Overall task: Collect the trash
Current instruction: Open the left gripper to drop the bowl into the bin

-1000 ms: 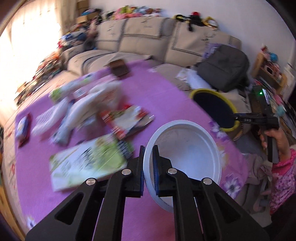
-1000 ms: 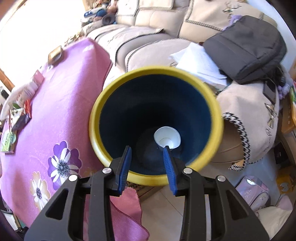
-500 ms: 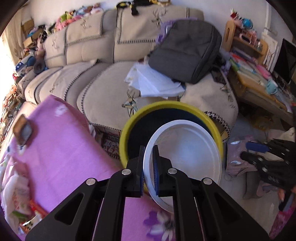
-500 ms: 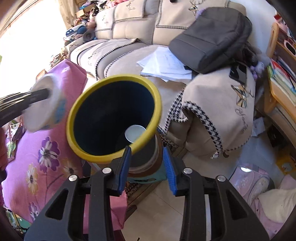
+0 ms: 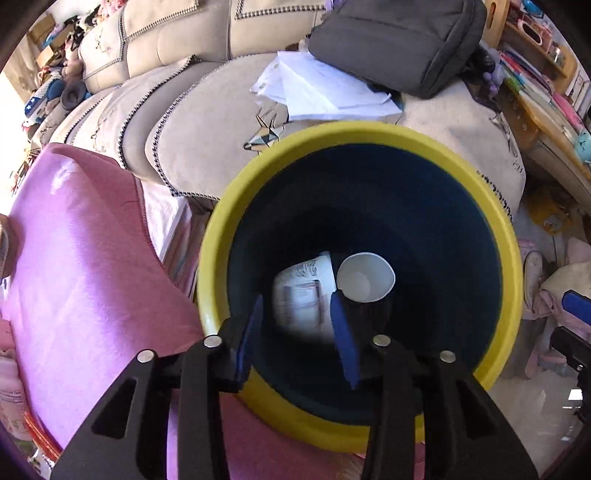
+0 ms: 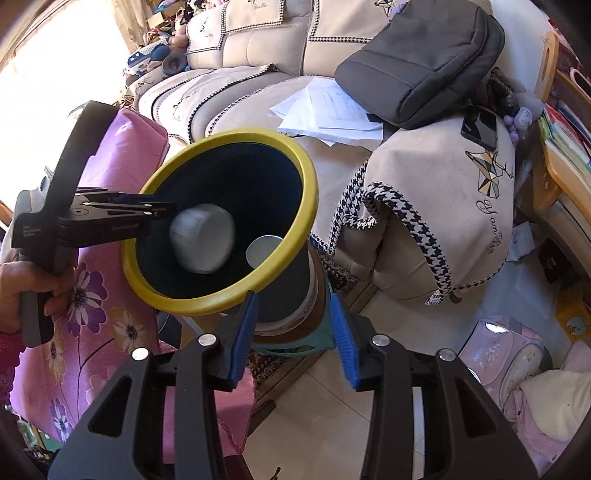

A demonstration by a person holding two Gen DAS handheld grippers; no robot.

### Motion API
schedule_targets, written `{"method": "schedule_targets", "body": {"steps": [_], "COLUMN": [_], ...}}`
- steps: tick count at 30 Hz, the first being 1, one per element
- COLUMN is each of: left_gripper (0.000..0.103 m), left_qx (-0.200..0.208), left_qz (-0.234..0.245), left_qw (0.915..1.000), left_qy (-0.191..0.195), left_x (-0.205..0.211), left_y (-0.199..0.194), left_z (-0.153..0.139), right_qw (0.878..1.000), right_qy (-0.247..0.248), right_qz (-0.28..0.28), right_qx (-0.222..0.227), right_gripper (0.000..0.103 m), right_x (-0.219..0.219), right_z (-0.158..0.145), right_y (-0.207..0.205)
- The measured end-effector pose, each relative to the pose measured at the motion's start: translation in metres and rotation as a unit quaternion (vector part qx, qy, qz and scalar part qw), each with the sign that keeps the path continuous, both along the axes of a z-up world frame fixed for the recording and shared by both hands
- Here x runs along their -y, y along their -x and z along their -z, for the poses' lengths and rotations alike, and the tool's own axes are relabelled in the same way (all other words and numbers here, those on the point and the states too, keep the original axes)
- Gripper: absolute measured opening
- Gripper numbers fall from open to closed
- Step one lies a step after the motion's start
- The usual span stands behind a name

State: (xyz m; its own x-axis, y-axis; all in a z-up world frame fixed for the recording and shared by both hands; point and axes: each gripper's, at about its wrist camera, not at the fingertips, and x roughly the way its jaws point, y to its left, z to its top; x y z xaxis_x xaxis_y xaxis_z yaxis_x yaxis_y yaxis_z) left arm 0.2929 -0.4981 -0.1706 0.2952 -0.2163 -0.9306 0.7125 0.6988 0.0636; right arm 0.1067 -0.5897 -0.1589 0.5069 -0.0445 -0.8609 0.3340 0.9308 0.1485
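Left tool (image 5: 297,325) opening, white bowl (image 5: 303,295) loose over the yellow-rimmed bin (image 5: 509,258) beside pink tablecloth (image 5: 85,258), beige sofa (image 5: 207,140) behind.

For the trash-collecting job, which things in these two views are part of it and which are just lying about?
Part of the job:
- yellow-rimmed bin
- white paper bowl dropping into the bin, blurred
- small paper cup on the bin's floor
- left hand-held gripper, jaws opening, nothing pressed between them

Lying about:
- grey bag
- loose papers
- phone
- sofa
- pink tablecloth
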Motion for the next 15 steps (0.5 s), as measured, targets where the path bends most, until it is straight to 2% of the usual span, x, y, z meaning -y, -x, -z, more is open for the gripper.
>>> {"method": "schedule_targets", "body": {"steps": [3, 7, 8, 13, 15], "left_gripper": [0.041, 0.056, 0.058, 0.086, 0.09], "left_qx": [0.001, 0.03, 0.04, 0.086, 0.109], "left_qz": [-0.002, -0.008, -0.014, -0.057, -0.088], "left_qw": [0.9995, 0.9954, 0.9933, 0.9807, 0.9741], "left_qy": [0.03, 0.09, 0.108, 0.166, 0.177], "left_x": [-0.022, -0.07, -0.087, -0.181, -0.226], "left_y": [0.008, 0.035, 0.043, 0.082, 0.096], "left_z": [-0.02, -0.067, -0.079, -0.121, -0.132], "right_qw": [1.0, 1.0, 1.0, 0.998, 0.995], "right_qy": [0.0, -0.001, -0.003, -0.009, -0.012], "right_qz": [-0.002, -0.012, -0.018, -0.063, -0.093], "right_qx": [0.004, 0.008, 0.01, 0.025, 0.034], "right_gripper": [0.039, 0.04, 0.041, 0.044, 0.048], "right_x": [-0.004, -0.015, -0.019, -0.054, -0.078], "right_z": [-0.003, -0.006, -0.006, -0.015, -0.022], "right_y": [0.001, 0.001, -0.001, -0.019, -0.029]}}
